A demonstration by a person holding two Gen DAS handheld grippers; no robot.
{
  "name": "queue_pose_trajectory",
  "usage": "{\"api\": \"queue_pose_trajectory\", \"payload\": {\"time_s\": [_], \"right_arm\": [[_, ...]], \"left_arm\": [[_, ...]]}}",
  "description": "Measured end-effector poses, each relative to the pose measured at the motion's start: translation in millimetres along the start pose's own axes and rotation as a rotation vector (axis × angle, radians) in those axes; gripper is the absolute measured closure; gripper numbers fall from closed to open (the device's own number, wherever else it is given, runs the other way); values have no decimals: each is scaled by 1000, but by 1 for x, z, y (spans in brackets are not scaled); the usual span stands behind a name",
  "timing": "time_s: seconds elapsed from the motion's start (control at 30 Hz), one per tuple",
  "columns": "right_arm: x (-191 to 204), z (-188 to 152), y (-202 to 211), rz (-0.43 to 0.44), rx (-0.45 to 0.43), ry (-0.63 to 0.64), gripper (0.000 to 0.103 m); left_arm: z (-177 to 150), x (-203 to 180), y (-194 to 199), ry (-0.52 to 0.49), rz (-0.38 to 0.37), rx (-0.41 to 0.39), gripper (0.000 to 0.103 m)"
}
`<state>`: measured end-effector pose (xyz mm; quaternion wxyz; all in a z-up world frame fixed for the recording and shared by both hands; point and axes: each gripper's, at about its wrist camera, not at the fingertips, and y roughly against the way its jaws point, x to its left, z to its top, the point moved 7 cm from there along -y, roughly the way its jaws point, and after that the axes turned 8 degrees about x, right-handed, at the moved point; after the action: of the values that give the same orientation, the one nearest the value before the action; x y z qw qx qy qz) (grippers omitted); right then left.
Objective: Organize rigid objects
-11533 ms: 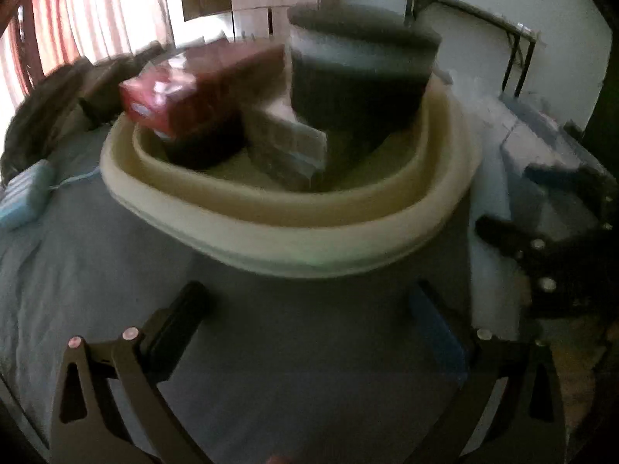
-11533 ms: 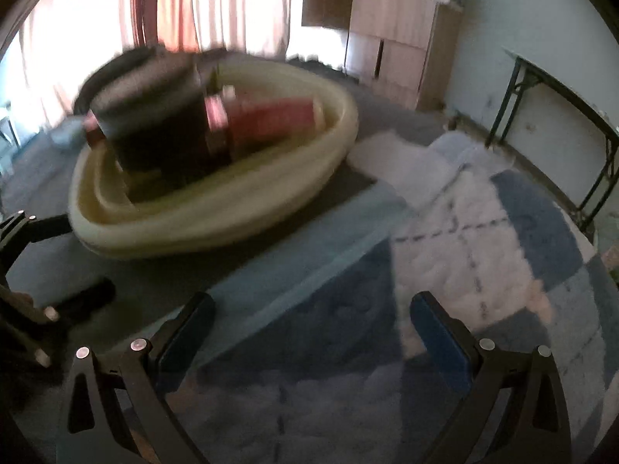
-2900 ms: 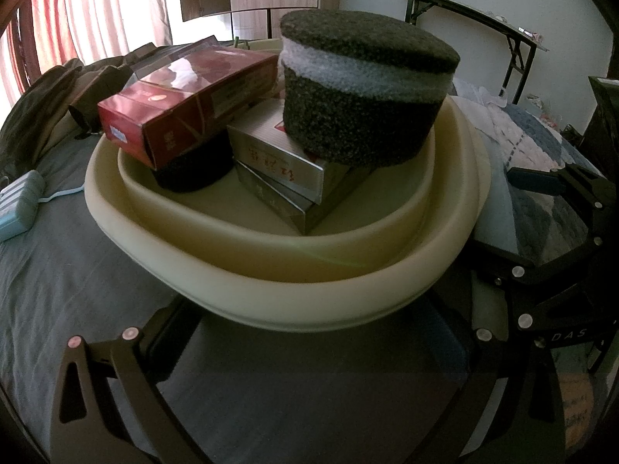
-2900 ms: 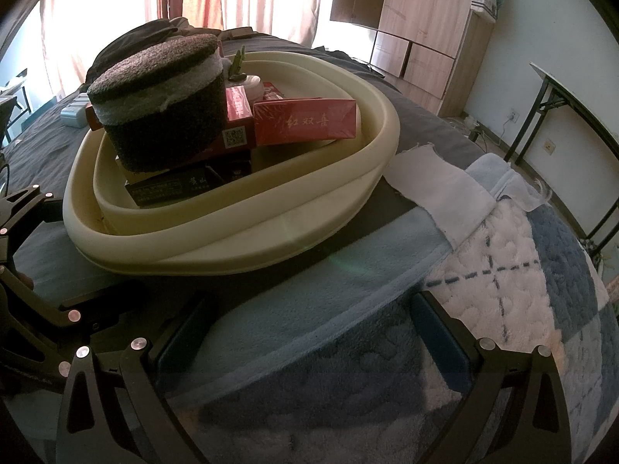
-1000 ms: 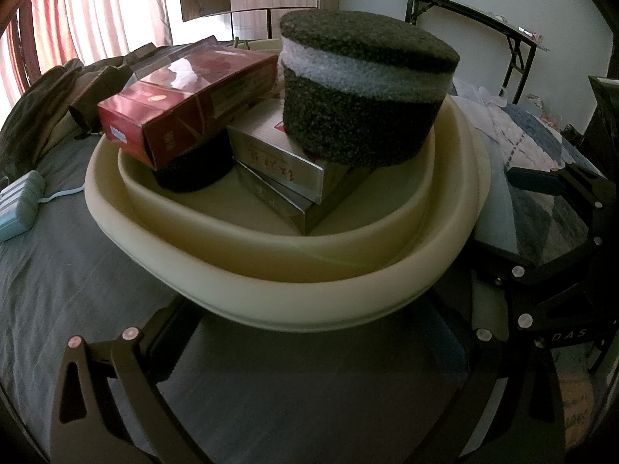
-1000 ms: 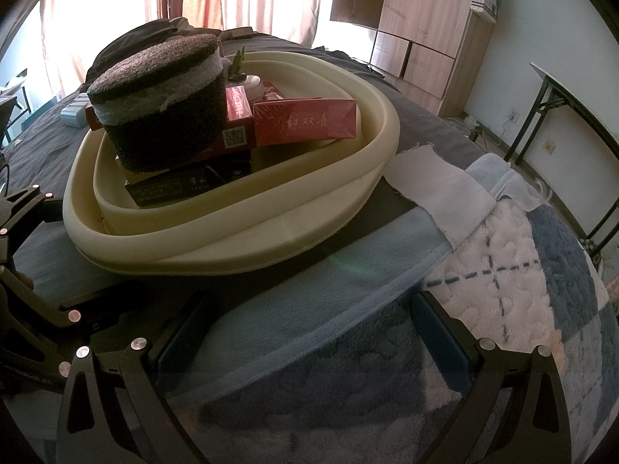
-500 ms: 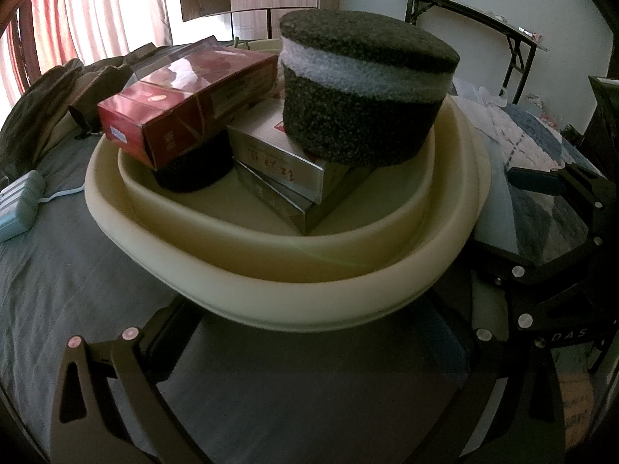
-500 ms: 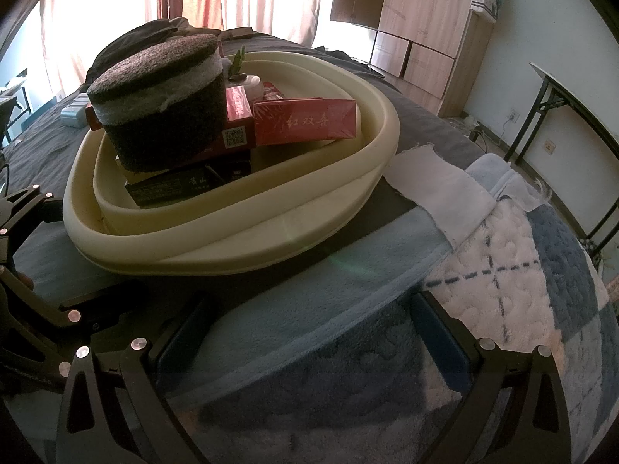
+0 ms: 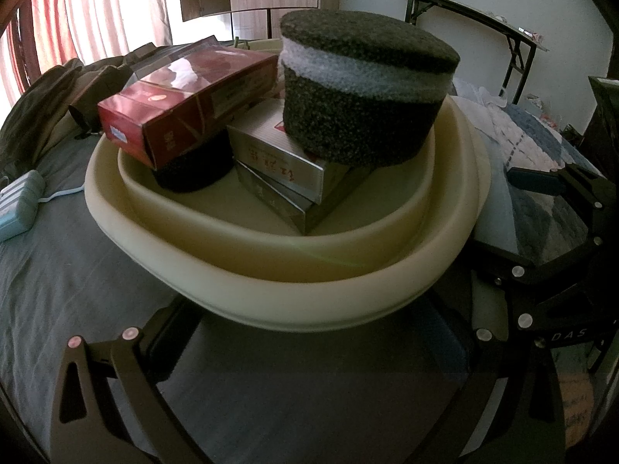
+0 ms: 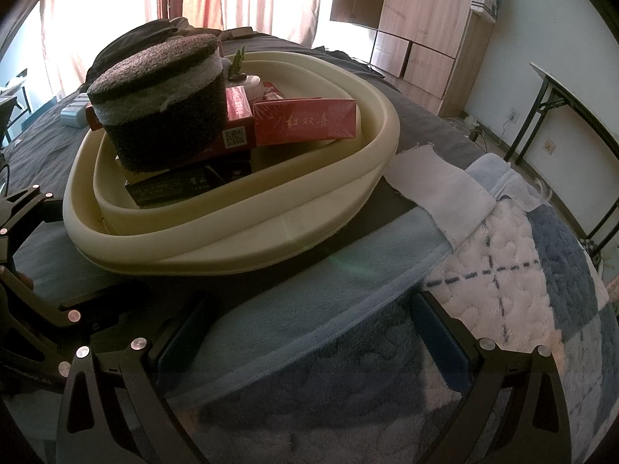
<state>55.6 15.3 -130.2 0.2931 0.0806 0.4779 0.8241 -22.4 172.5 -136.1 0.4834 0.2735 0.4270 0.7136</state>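
A cream basin (image 9: 294, 290) sits on the bed and also shows in the right wrist view (image 10: 271, 228). It holds a dark round foam block (image 9: 367, 89) with a pale band, red cartons (image 9: 185, 104), silver cartons (image 9: 286, 162) and a dark carton (image 10: 170, 185). The foam block (image 10: 158, 104) rests on top of the cartons. A red carton (image 10: 305, 121) lies at the basin's far side. My left gripper (image 9: 309, 336) is open and empty, just below the basin's near rim. My right gripper (image 10: 309, 332) is open and empty over the blanket, beside the basin.
A blue-and-white plaid blanket (image 10: 503, 278) covers the bed to the right. A pale blue power strip (image 9: 19, 205) lies at the left. Dark clothes (image 9: 58, 96) are heaped behind the basin. A wooden wardrobe (image 10: 425, 19) and a folding table (image 9: 464, 11) stand beyond.
Both grippers moved in closer to the basin since 11.5 s ago. Over the last three seconds nothing has visibly moved.
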Motion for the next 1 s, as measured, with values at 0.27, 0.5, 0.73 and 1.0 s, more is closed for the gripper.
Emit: {"api": "queue_pose_trajectory", "payload": {"time_s": [0.27,0.5,0.73,1.0], "right_arm": [[0,0,0,0,0,0,0],[0,0,0,-1,0,0,0],[0,0,0,0,0,0,0],[0,0,0,0,0,0,0]], "left_arm": [[0,0,0,0,0,0,0],[0,0,0,0,0,0,0],[0,0,0,1,1,1,0],[-1,-3,2,0,4,3,0]]}}
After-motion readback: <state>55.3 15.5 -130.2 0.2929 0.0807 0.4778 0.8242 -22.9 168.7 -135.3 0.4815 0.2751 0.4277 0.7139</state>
